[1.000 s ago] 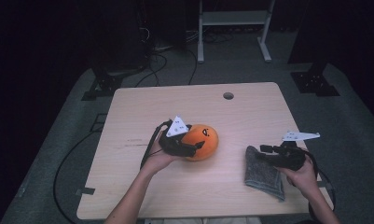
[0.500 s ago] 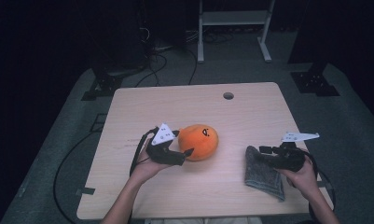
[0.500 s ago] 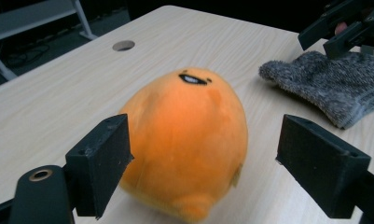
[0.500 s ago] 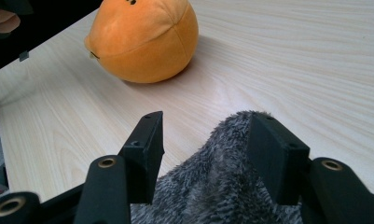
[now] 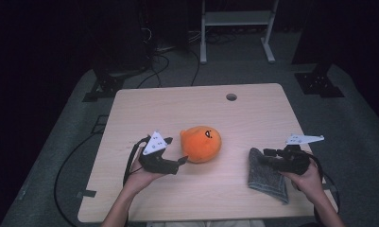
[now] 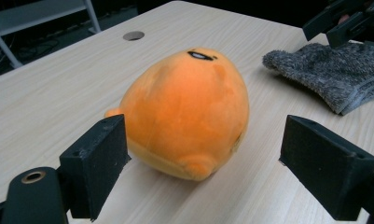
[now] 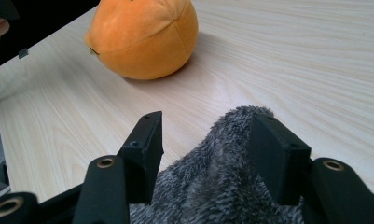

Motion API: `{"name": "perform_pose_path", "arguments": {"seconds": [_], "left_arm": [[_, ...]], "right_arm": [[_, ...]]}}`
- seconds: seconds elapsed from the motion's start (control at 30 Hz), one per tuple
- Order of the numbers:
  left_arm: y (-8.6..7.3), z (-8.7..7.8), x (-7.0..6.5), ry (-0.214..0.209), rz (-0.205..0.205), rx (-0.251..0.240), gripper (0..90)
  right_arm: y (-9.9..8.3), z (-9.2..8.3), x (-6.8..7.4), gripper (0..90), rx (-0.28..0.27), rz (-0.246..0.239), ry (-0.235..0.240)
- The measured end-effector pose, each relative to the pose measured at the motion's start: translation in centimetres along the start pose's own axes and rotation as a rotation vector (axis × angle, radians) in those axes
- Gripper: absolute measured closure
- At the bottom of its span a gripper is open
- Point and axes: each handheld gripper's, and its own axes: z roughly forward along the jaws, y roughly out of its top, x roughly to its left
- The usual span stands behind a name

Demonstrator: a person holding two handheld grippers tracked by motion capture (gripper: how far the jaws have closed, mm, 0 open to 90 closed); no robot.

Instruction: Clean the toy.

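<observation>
An orange plush [image 5: 201, 144] with a small face lies on the wooden table [image 5: 177, 104]. My left gripper [image 5: 181, 160] sits just left of it and nearer the person. Its jaws have just been opening. In the left gripper view the left gripper [image 6: 203, 135] stands wide, with the plush [image 6: 189, 107] ahead of the pads and untouched. A grey towel [image 5: 267, 177] lies at the right. My right gripper [image 5: 263, 159] rests on its left edge, and its jaws have been opening. In the right gripper view a raised fold of towel [image 7: 212, 186] stands between the parted jaws of my right gripper [image 7: 207, 123], with a gap at the left pad.
A round cable hole [image 5: 231, 97] sits near the table's far edge. Beyond the table stand a white metal frame [image 5: 234, 19] and black stands, with cables on the grey floor. The plush [image 7: 142, 37] lies ahead of the right gripper, across bare wood.
My left gripper has let go of the plush and drawn back to the left and toward the person. The plush has stayed in place. The right hand has kept still on the towel.
</observation>
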Motion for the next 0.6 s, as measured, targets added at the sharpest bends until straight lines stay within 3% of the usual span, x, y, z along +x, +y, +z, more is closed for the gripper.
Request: {"name": "perform_pose_path", "arguments": {"seconds": [0.6], "left_arm": [[-3.4, -1.1, 0.8, 0.067, -0.054, 0.008, 11.9]], "right_arm": [[-0.2, -0.1, -0.2, 43.4, 0.005, 0.010, -0.006]]}}
